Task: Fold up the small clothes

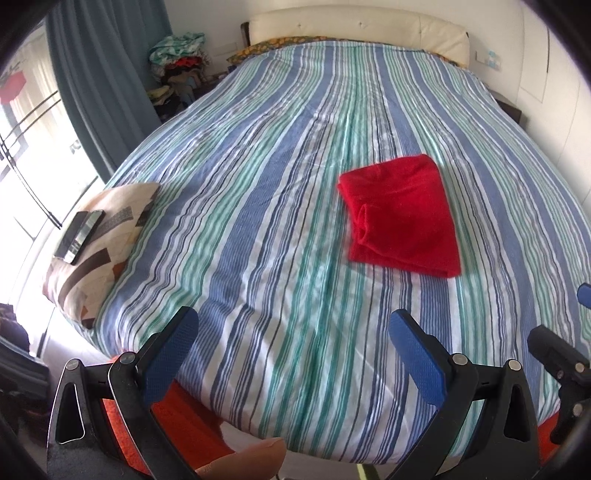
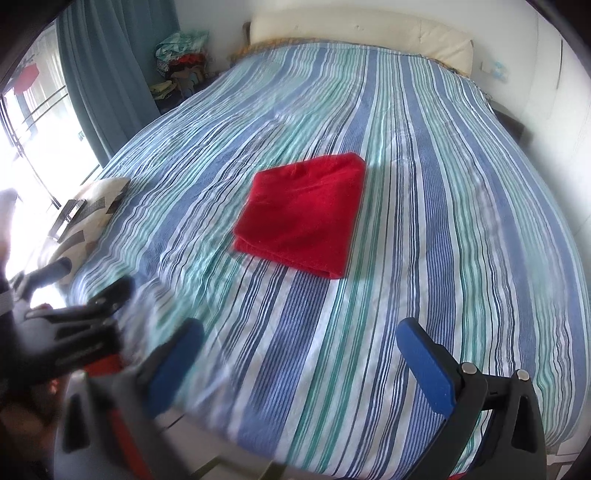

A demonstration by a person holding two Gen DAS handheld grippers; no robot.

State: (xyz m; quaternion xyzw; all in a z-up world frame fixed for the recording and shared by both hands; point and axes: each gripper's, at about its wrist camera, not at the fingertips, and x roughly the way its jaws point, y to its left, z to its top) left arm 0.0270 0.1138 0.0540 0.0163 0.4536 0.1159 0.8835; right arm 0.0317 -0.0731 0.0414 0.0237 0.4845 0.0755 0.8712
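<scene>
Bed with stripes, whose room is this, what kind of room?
Most likely a bedroom at home: a big bed with a padded headboard, a pillow, and curtains by the window.

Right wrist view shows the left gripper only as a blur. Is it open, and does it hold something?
Observer: The left gripper is open and holds nothing; only the striped bedcover shows between its fingers.
Operator: Is the red garment folded clean on its left side?
Observer: Not fully. The red garment has a loose rolled fold along its left edge.
Operator: What lies on the pillow?
Observer: Two dark phones lie side by side on the patterned pillow.
</scene>
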